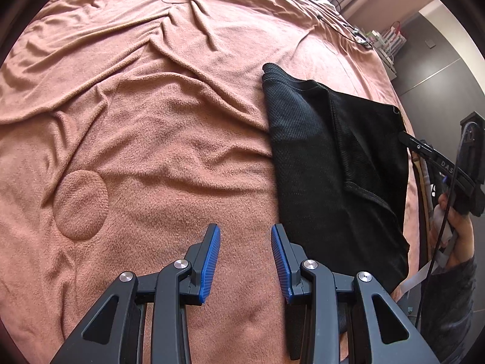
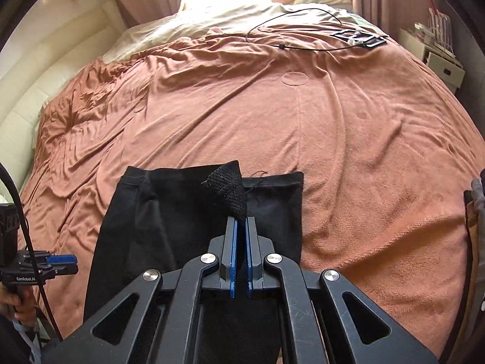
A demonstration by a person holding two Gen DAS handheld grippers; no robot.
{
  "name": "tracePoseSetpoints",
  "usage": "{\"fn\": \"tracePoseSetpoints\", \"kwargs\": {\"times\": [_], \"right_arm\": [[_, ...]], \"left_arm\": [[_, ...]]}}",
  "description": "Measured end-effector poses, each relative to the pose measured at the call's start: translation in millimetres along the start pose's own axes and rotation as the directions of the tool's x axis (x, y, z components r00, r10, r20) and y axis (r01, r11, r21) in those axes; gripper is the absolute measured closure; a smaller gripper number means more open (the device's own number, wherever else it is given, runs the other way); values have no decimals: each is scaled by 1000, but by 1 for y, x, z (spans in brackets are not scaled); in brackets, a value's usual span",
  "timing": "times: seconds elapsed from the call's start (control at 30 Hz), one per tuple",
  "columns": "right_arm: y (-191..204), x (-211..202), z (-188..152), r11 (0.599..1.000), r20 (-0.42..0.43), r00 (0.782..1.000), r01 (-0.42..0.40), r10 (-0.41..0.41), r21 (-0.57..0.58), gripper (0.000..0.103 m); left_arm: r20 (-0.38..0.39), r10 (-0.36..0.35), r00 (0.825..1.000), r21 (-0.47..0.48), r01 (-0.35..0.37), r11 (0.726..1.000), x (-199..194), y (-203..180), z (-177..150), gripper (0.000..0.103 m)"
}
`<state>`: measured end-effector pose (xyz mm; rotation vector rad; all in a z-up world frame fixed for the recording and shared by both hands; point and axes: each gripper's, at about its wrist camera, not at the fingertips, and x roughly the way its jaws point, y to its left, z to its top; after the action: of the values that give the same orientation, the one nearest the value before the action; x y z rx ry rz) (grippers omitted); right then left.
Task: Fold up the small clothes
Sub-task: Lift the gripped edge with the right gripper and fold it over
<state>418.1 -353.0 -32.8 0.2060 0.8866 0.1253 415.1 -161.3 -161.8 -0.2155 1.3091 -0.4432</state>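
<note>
Meanwhile right gripper (image 2: pixel 241 221), jaws pinching corner of black garment (image 2: pixel 194 212), is lifting it over rest lying near bed's (image 2: pixel 348 139) front edge; left gripper (image 1: pixel 245 242) is hovering part-open, empty. Advice: align edges before releasing.

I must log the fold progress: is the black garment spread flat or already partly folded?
Partly folded. The black garment lies doubled on the blanket, and the right tool pinches one corner.
</note>
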Motion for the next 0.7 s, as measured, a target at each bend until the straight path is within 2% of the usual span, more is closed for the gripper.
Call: {"fn": "tracePoseSetpoints", "kwargs": {"times": [0.3, 0.4, 0.47, 0.7], "right_arm": [[-25, 28, 9, 990, -35, 999, -12, 17, 142, 101], [-33, 30, 8, 979, -34, 996, -75, 83, 190, 101], [-34, 32, 7, 977, -46, 993, -100, 110, 189, 100], [-29, 17, 5, 991, -35, 997, -64, 69, 115, 99]], "left_arm": [[-14, 12, 1000, 12, -12, 1000, 8, -5, 4, 66], [-19, 16, 1000, 18, -16, 1000, 11, -7, 5, 66], [-22, 19, 1000, 23, -18, 1000, 13, -9, 6, 66], [-21, 33, 999, 52, -32, 998, 18, -20, 10, 66]]}}
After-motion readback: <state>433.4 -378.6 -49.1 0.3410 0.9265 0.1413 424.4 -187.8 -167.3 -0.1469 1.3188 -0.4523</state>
